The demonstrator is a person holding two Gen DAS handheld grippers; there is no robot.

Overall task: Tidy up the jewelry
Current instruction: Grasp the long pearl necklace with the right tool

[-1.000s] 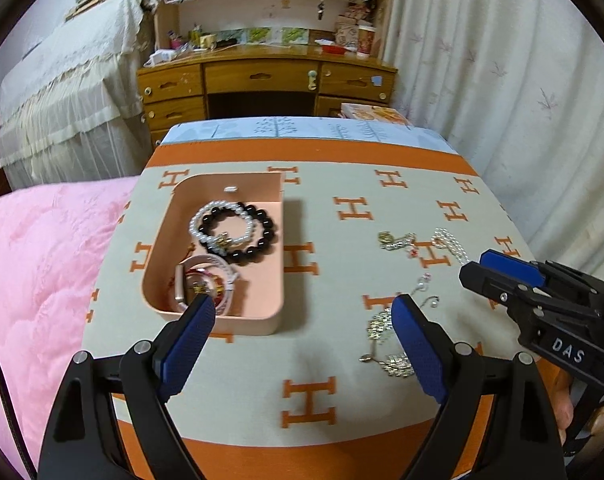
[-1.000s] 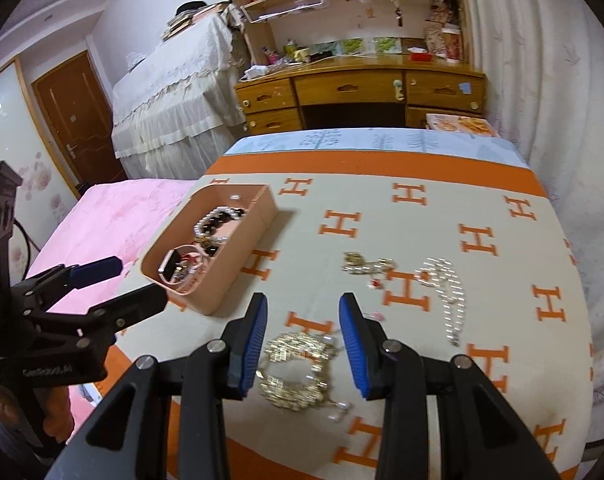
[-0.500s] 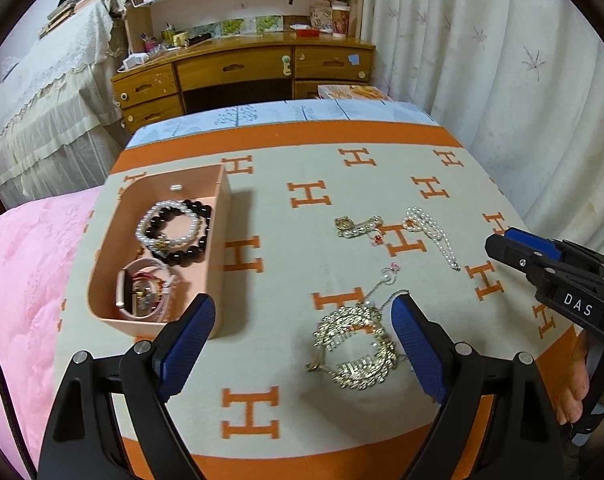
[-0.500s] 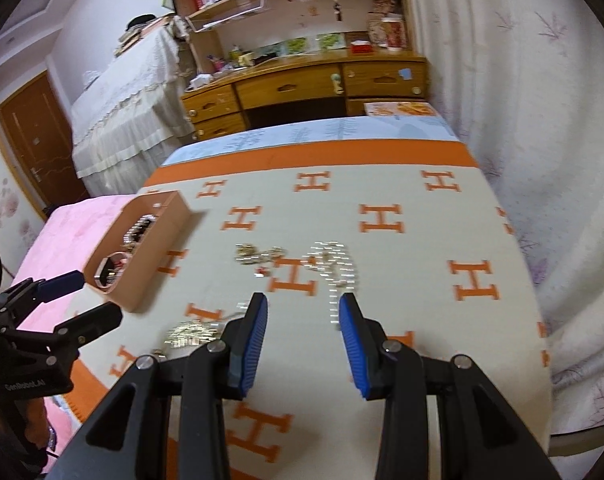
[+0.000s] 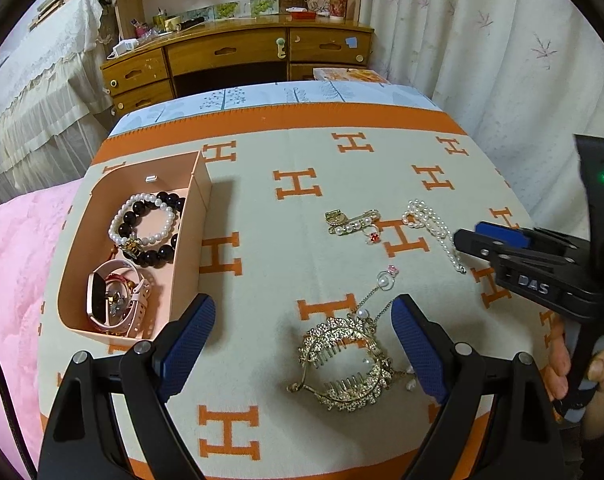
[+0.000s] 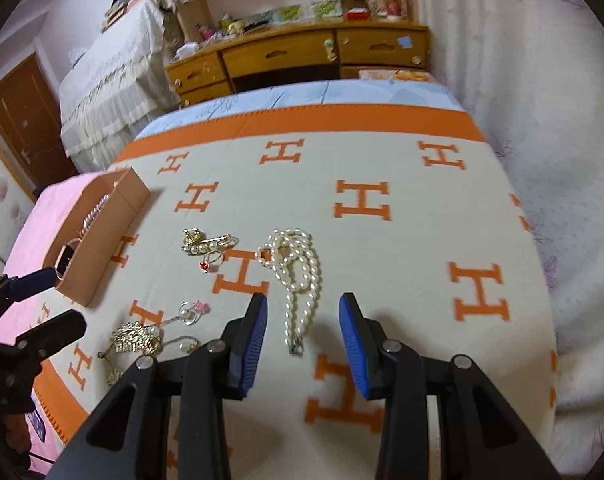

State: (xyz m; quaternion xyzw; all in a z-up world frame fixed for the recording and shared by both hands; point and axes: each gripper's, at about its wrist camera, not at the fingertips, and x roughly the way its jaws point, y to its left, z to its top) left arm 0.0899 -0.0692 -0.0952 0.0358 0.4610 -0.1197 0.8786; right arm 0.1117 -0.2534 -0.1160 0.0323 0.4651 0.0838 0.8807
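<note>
A pink tray (image 5: 198,200) at the left holds a pearl bracelet (image 5: 142,220), a black bead bracelet and a pink watch (image 5: 118,300). On the H-pattern blanket lie a gold hair comb (image 5: 341,364), a dangling earring (image 5: 383,280), a gold pearl brooch (image 5: 351,220) with a red ring, and a pearl necklace (image 6: 298,268). My left gripper (image 5: 302,344) is open and empty, just over the hair comb. My right gripper (image 6: 303,336) is open and empty, with the near end of the pearl necklace between its fingers.
The blanket (image 5: 302,160) covers a table whose front edge is near me. A pink bedspread (image 5: 14,264) lies at the left, a white curtain (image 5: 501,40) at the right, and a wooden desk (image 5: 238,52) stands behind.
My left gripper has shifted right, from in front of the tray to the hair comb. My right gripper has moved right, from the hair comb to the pearl necklace.
</note>
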